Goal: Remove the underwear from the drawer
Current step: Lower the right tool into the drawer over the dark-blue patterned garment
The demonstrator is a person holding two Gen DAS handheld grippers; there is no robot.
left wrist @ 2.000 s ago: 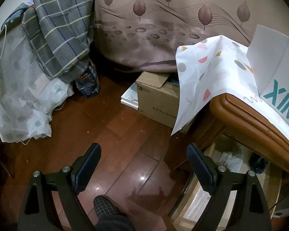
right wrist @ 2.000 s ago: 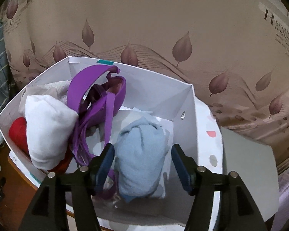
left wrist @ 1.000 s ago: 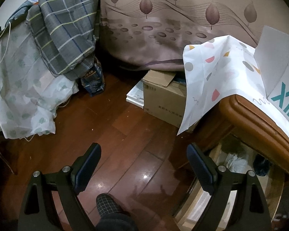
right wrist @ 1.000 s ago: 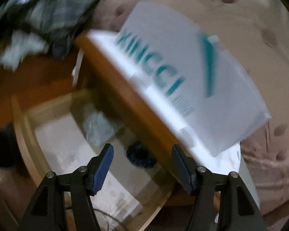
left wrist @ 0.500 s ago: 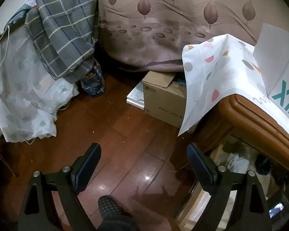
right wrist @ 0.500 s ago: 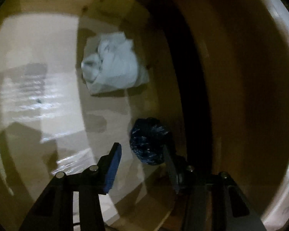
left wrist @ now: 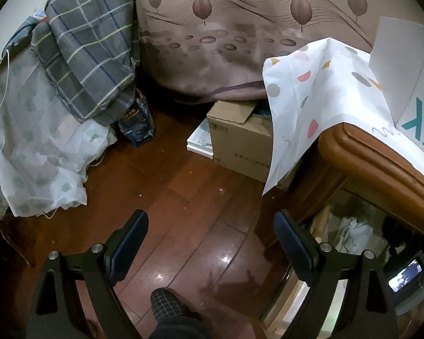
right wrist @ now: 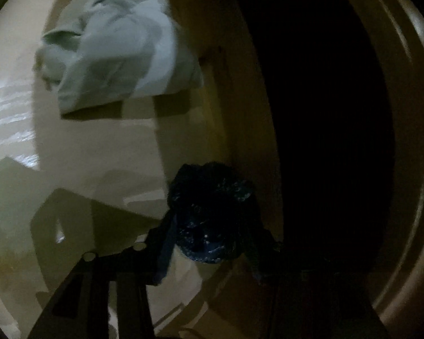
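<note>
A: Quick check. Where's your right gripper [right wrist: 209, 243]?

B: Down inside the drawer [right wrist: 104, 155], jaws closing around the dark blue balled underwear [right wrist: 209, 214]. The bundle sits between the fingers, which look to be touching its sides. It lies at the drawer's back edge, right where the pale floor meets the dark recess under the cabinet top.

A: Anything else in there?

B: A pale crumpled garment [right wrist: 113, 59], further along the same back edge, well apart from the blue one. You're not touching it.

A: How will the blue one handle?

B: Judging by the look, soft and light, with no stiffness. It'll squash as you clamp, so take it across the middle of the ball, not a loose fold, or it may unroll and trail on the drawer wall when you lift.

A: Left gripper [left wrist: 212, 237]?

B: Spread wide, holding nothing, hanging over the wooden floor [left wrist: 183, 197] beside the cabinet [left wrist: 361, 158]. From that view you can see the drawer's open corner at lower right.

A: Stage?

B: The grasp is forming, and the lift isn't done yet.
</note>
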